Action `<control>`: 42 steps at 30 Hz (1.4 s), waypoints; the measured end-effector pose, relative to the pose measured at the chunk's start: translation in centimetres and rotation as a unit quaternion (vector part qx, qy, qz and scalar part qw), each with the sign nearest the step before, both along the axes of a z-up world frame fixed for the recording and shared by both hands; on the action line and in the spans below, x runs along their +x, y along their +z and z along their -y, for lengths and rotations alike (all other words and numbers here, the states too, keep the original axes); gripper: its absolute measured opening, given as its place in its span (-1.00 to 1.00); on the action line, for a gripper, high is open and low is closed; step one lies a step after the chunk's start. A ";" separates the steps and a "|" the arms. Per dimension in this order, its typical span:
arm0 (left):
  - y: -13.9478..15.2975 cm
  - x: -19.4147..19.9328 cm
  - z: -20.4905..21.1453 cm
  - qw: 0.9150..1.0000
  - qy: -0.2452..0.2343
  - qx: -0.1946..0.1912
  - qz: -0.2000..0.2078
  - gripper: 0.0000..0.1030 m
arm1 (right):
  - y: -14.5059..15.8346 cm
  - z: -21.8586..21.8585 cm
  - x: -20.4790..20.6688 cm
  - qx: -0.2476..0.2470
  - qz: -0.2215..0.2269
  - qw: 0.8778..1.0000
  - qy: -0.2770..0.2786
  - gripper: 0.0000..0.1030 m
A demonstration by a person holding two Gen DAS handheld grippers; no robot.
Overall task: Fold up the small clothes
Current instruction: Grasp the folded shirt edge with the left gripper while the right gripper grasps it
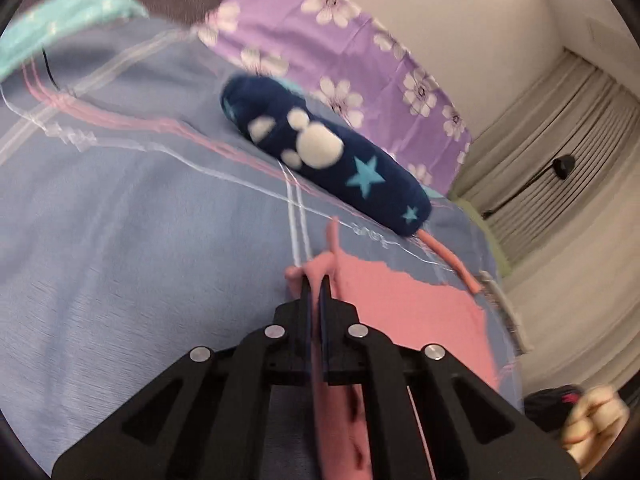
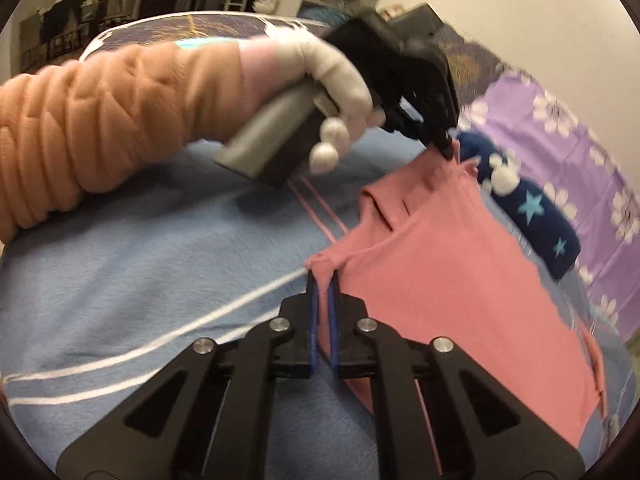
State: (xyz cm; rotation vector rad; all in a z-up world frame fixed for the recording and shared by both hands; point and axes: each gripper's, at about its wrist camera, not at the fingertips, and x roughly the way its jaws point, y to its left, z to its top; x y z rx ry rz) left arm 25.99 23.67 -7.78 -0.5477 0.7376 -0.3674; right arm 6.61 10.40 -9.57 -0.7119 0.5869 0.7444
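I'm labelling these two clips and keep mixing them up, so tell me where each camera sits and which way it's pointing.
Left wrist view: sits on the left gripper, looking down along its fingers over the blue bedspread toward the purple floral fabric; the person's other hand shows at lower right.
Right wrist view: sits on the right gripper, looking across the bed; the orange sleeve and gloved hand show.
Shared: the pink garment, pinched by both grippers, and the navy star-patterned roll.

Both views are lit evenly by warm indoor light; a bright glare is seen on the wall (image 1: 460,12) at the far top. Strong fisheye bending and dark corners are present. The gloved hand (image 2: 332,76) and the dark blue pillow (image 1: 320,152) are smeared by motion blur.
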 end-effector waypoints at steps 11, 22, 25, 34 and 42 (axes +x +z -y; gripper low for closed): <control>-1.8 -1.5 -1.1 0.998 -0.017 -0.037 -0.039 -0.04 | -0.6 0.6 1.0 0.019 -0.039 0.999 -0.012 -0.83; -2.8 -1.9 2.1 0.996 -0.079 -0.034 -0.037 0.07 | -0.7 0.7 0.7 0.003 -0.051 0.998 -0.033 -0.36; -3.0 -1.2 2.7 0.995 -0.081 -0.041 -0.040 0.01 | -1.1 -0.4 1.2 -0.008 -0.032 0.999 -0.037 -0.36; -4.0 0.1 2.5 0.995 -0.051 -0.059 -0.059 -0.58 | -1.1 -0.4 0.6 -0.038 -0.002 0.994 -0.103 -0.35; -4.0 0.1 2.7 0.996 -0.053 -0.054 -0.057 -0.58 | -1.9 -2.4 2.7 -0.048 0.022 0.989 -0.135 -0.36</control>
